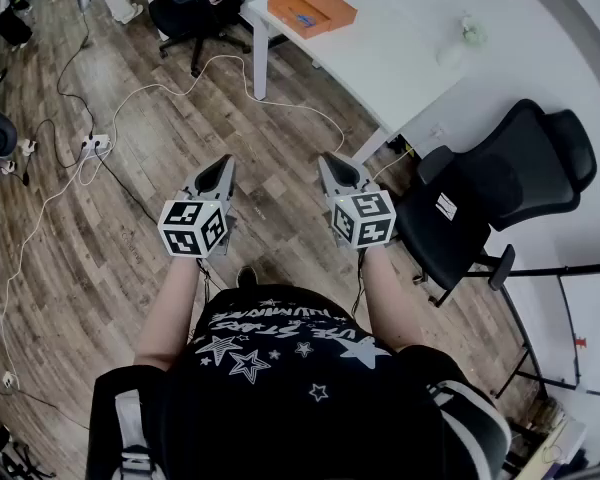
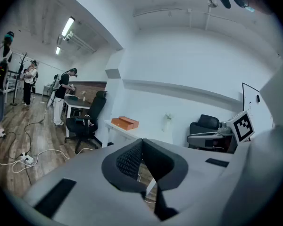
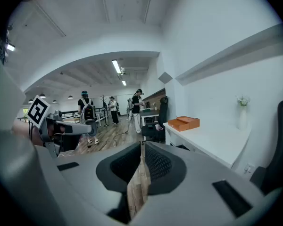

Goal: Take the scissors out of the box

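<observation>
Left gripper (image 1: 224, 162) and right gripper (image 1: 326, 160) are clenched, empty; the scissors, probably inside the distant orange box (image 1: 311, 9), should be stiff and light, so grasp the handles

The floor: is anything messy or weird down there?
Loose cables snake across the wooden floor from a power strip, which looks untidy and easy to trip over. Nothing looks spilled or broken.

Head view looks steeply down onto the wooden plank floor (image 1: 80, 258). Both gripper views face forward and share the distant flat orange box (image 2: 125, 123).
</observation>
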`<control>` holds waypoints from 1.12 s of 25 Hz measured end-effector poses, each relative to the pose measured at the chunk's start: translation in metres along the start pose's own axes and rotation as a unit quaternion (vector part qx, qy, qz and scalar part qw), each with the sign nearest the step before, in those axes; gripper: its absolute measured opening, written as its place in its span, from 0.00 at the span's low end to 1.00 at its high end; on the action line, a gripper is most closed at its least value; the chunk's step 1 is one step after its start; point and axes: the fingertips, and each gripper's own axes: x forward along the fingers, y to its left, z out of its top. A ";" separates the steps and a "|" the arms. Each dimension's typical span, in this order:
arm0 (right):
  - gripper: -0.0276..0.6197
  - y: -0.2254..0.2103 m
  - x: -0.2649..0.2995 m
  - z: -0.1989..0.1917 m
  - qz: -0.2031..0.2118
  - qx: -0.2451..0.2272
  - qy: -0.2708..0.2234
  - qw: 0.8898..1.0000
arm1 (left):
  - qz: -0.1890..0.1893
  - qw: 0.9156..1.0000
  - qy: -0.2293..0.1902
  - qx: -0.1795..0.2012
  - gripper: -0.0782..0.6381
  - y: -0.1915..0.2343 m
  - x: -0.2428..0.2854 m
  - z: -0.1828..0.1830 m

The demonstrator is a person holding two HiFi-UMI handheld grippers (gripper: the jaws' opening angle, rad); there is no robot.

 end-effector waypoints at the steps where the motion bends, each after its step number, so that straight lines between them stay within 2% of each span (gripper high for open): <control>1: 0.14 0.001 0.003 -0.001 -0.001 0.002 0.001 1.000 | 0.000 1.000 0.000 0.000 0.13 0.003 0.000 0.000; 11: 0.14 0.012 0.036 0.001 -0.008 0.007 0.008 1.000 | -0.001 1.000 0.005 -0.003 0.13 0.040 0.007 0.006; 18: 0.13 0.018 0.060 0.004 -0.021 0.040 -0.007 0.999 | -0.013 1.000 0.021 -0.013 0.13 0.068 0.012 -0.002; 23: 0.13 0.027 0.082 -0.005 -0.042 0.037 0.002 0.998 | -0.020 0.999 0.032 -0.014 0.13 0.101 0.011 -0.006; 28: 0.13 0.026 0.101 -0.013 -0.046 0.031 0.016 0.998 | -0.019 0.999 0.038 -0.022 0.13 0.126 0.023 -0.008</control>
